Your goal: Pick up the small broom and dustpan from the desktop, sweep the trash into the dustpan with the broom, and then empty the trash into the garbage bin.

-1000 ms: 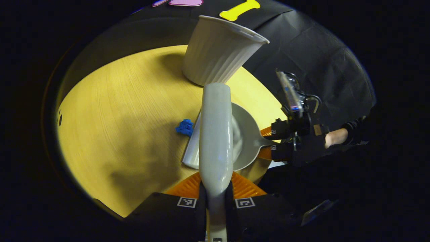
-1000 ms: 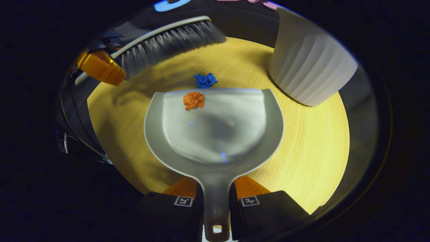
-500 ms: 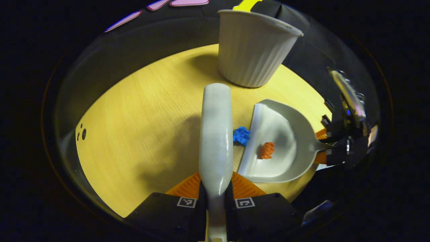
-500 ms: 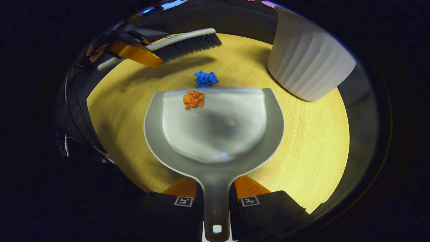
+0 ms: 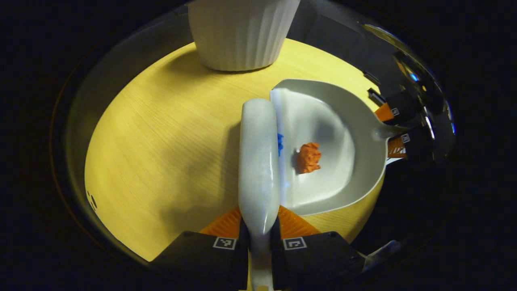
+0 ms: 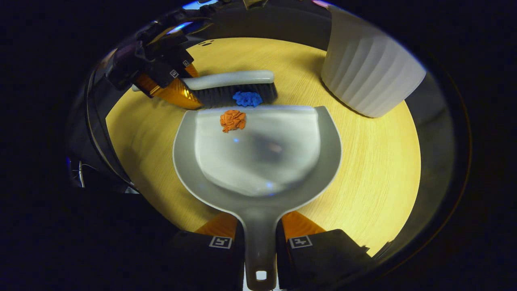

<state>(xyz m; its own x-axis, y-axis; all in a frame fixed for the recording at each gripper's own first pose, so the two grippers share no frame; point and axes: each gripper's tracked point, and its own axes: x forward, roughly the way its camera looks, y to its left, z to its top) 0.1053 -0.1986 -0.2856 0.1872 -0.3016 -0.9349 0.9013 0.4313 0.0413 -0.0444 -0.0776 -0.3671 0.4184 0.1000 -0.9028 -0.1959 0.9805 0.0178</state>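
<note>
Yellow wooden table [image 6: 363, 173] under dim light, dark booth wall behind; white ribbed garbage bin [image 6: 369, 72] upright near the table's far edge, inside hidden in both views, contents cannot be told.

Grey dustpan [image 6: 258, 161] flat on the table, handle pointing toward the near edge in the right gripper view, open lip facing away; holds one crumpled orange scrap [image 6: 233, 120] just inside the lip; crumpled blue scrap [image 6: 247, 98] still on the table, touching the lip from outside, pressed against the bristles of the small broom [image 6: 234, 87].

Right gripper [image 6: 260, 242] clamped on the dustpan handle, both fingers pressing its sides; left gripper [image 5: 260, 242] clamped likewise on the broom handle.

From the left gripper view: pale back of the broom running straight ahead, bristles hidden beneath, lying along the dustpan's lip; blue scrap reduced to a sliver [image 5: 280, 143] between broom and pan; orange scrap [image 5: 309, 157] in the pan's middle; right gripper [image 5: 394, 129] seen side-on at the table's right edge.

From the right gripper view: dark bristles in full, down at table level; left gripper [image 6: 177, 87] at the broom's left end.
</note>
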